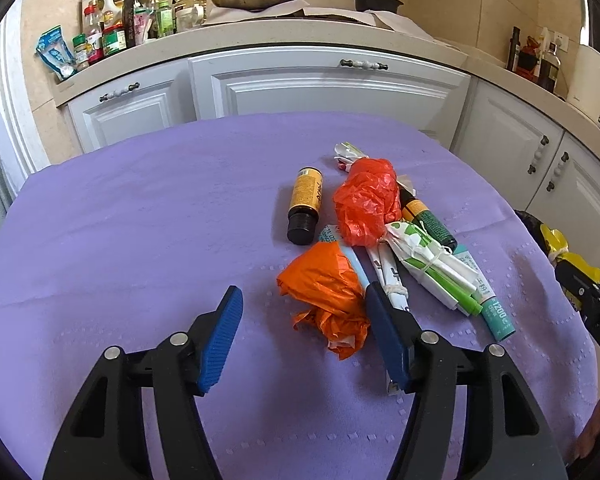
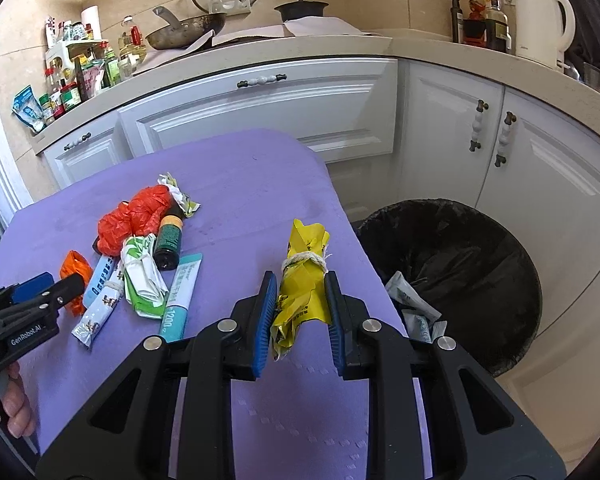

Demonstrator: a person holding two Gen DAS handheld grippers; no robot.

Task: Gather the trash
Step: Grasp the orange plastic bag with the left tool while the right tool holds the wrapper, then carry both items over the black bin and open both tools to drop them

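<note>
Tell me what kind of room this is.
Most likely a home kitchen: a wok and a dark pot sit on the counter, a white kettle stands by the wall, and jars and bottles crowd the corner above white cabinets.

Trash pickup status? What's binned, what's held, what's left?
Done: a few wrappers already lie in the black-lined bin. In hand: right gripper shut on the yellow wrapper. Left gripper open around the orange bag. Left: red bag, two bottles, tubes, packets.

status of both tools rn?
Left tool: open, around the orange plastic bag, not gripping.
Right tool: shut on the yellow wrapper bundle.
</note>
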